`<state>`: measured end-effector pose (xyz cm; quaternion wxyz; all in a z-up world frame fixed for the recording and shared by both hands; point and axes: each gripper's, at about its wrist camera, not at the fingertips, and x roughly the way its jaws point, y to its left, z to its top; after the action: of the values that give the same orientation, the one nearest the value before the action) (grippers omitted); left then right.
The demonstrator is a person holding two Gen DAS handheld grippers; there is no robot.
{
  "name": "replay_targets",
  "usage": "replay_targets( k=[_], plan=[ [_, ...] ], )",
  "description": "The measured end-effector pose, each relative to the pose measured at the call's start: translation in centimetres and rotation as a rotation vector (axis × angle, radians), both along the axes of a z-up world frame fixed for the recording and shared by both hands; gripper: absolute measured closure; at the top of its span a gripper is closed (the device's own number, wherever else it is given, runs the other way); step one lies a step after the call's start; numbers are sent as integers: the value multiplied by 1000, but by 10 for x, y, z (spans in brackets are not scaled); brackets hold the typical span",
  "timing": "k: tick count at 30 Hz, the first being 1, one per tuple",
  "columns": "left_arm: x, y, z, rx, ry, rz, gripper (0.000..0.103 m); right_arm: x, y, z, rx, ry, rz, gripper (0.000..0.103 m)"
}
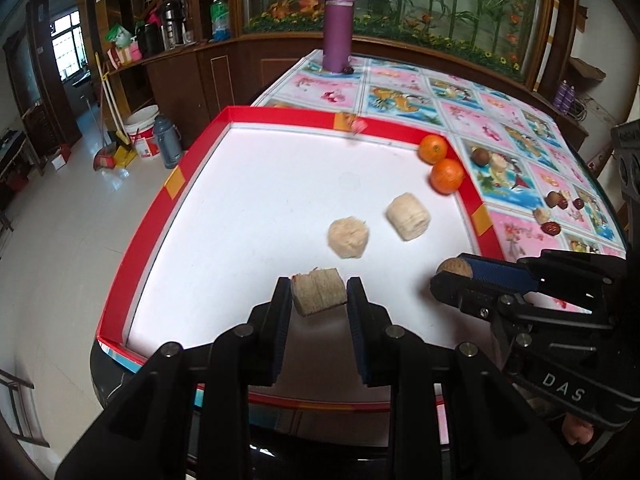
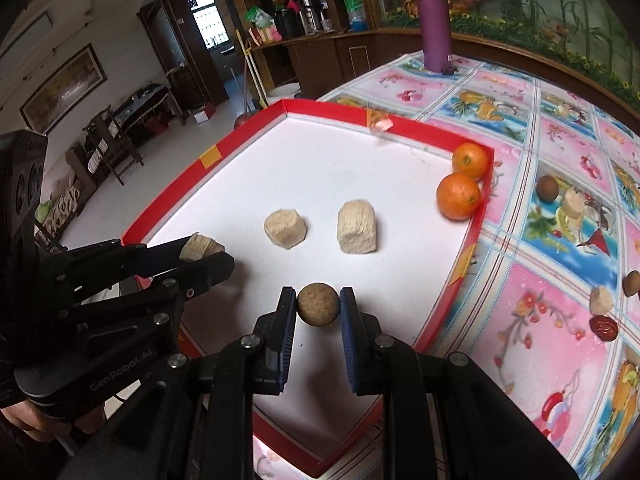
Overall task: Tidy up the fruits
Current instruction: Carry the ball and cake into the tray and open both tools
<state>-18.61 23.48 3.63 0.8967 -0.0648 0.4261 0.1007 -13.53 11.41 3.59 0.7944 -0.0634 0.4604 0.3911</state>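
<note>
left wrist view, low in the middle of the frame: my left gripper (image 1: 319, 292) is clamped on a pale brown fibrous block with a cut top (image 1: 318, 291), one finger pressed to each side, above the near part of the shallow white tray with a red rim (image 1: 136, 236). at the lower right of that frame my right gripper (image 1: 454, 276) comes in from the side, a round tan end poking out between its fingers.

right wrist view, bottom centre: that gripper is closed on a small round brown speckled ball (image 2: 318, 304), held over the tray's near edge.

two more pale fibrous chunks lie apart on the white floor at mid frame, a rounder one (image 1: 348, 237) to the left and a squarer one (image 1: 408, 217) to its right. two glossy oranges (image 1: 440, 163) sit touching each other in the tray's upper right corner, against the rim. outside the tray, on the pink and blue picture-tiled tablecloth (image 2: 560, 280), small brown and dark red fruits (image 2: 604, 308) are scattered at the right. a tall purple flask (image 1: 338, 26) stands at the top centre.
</note>
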Motion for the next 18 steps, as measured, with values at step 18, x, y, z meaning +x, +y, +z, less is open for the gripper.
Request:
replay_targets(
  k=[18],
  plan=[
    [-6, -1, 11, 49, 0, 56, 48, -4, -31, 10, 79, 18, -5, 62]
  ],
)
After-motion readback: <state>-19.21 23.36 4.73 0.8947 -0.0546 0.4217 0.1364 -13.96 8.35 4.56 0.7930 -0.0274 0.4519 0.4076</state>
